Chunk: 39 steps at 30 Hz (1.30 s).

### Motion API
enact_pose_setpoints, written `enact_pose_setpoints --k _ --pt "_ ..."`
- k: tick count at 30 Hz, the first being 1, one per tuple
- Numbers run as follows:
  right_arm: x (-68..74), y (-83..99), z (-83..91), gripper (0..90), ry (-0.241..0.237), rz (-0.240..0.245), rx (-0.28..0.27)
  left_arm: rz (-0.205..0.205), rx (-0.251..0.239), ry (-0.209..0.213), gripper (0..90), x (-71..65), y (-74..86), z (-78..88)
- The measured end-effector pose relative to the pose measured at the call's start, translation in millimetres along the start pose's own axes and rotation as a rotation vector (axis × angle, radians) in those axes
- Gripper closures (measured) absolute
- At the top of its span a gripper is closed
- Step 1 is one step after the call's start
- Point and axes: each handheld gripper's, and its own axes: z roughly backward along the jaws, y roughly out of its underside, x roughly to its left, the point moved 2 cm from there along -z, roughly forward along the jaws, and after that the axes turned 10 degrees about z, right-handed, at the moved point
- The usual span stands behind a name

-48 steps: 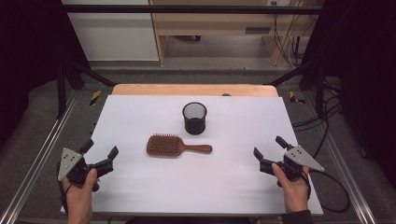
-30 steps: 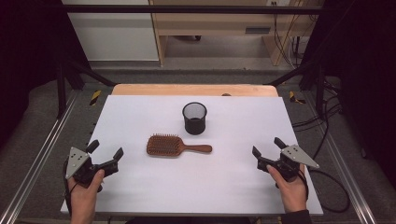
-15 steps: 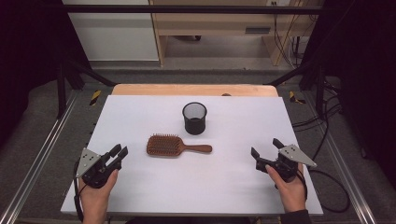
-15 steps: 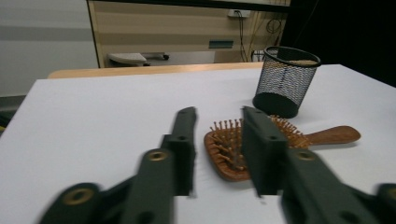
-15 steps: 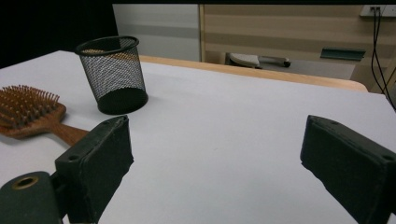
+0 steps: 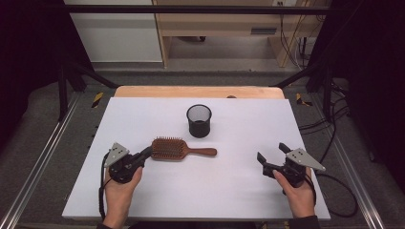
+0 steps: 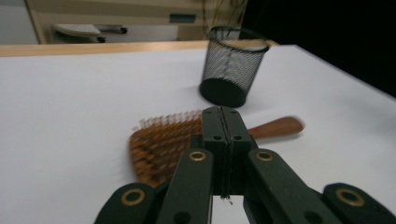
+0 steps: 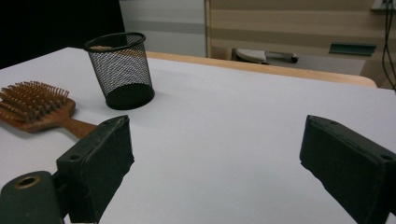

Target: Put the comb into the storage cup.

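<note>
Two claws at work, one hairbrush between them. Left gripper (image 6: pixel 144 153) has its jaws pressed flat together with nothing between them, tips at the bristle end of the wooden hairbrush (image 6: pixel 177 149); from the high view they look to be touching or just short of the head, cannot tell which. In the left gripper view the clenched jaws sit just in front of the brush head (image 7: pixel 161 142), bristles up, handle running away to the right beyond the tips. Past the brush, farther out from the claw, stands the black mesh cup (image 6: pixel 199 120), upright, apart from the brush. Right gripper (image 6: pixel 273 158) hovers well off to the far side, jaws spread wide, holding nothing; its own view has the cup (image 8: pixel 121 76) and brush (image 8: pixel 39 109) ahead and to the left. White table (image 6: pixel 239 191) under everything. Judgement: work barely begun. Brush lies flat, not lifted, not gripped. Likely left to do: get a hold on the brush, probably nudging or regripping first, then perhaps carry it toward the cup.
</note>
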Motion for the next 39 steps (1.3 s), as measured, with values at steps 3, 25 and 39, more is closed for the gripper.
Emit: enact_pose_setpoints --k 3,25,39 --pt "-0.1 0.9 -2.0 9.0 -0.005 -0.005 0.006 -0.051 0.022 0.017 90.0 -18.2 -4.7 -9.3" --pt "2.1 0.6 -2.3 8.6 0.000 0.012 0.005 -0.163 0.119 0.069 90.0 -62.4 -8.5 -51.2" --pt "2.0 0.1 -1.4 9.1 -0.002 0.015 -0.003 -0.163 0.151 0.064 90.0 -67.4 -6.1 -68.1"
